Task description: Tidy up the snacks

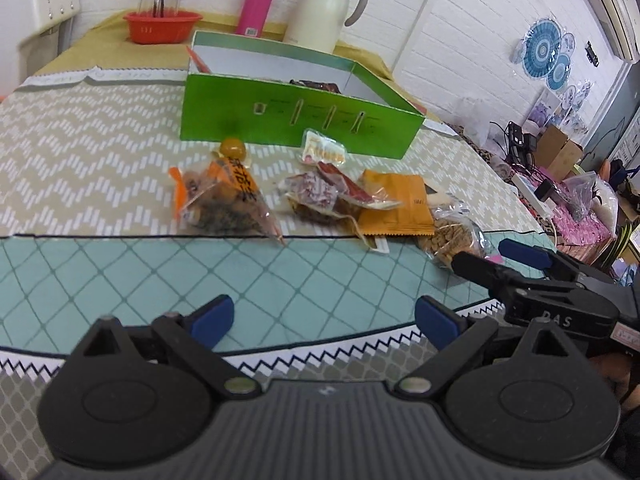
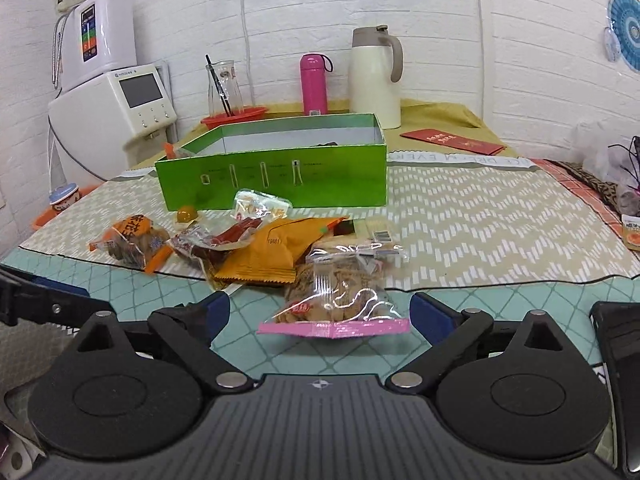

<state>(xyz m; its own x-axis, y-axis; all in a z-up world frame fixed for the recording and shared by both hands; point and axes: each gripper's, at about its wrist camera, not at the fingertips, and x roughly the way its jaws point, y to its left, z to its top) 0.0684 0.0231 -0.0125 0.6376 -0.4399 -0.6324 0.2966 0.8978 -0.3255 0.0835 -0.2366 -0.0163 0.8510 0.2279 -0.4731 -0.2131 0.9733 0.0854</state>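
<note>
An open green box (image 1: 300, 120) (image 2: 272, 180) stands on the patterned cloth with a dark packet inside. In front of it lie a yellow jelly cup (image 1: 233, 147), a small white packet (image 1: 324, 150), an orange-labelled clear bag (image 1: 224, 200) (image 2: 132, 240), a red packet (image 1: 320, 196), and an orange packet (image 1: 396, 208) (image 2: 272, 256). A clear bag of brown snacks with a pink edge (image 2: 340, 296) (image 1: 452, 236) lies between the fingers of my open right gripper (image 2: 323, 312) (image 1: 488, 256). My left gripper (image 1: 324, 318) is open and empty over the teal mat.
Behind the box stand a pink bottle (image 2: 314, 84), a cream jug (image 2: 376, 76) and a red basket (image 1: 162, 26) holding a glass carafe. A white appliance (image 2: 116, 112) is at the left, a red envelope (image 2: 452, 142) at the back right, a dark phone (image 2: 616, 360) near the right edge.
</note>
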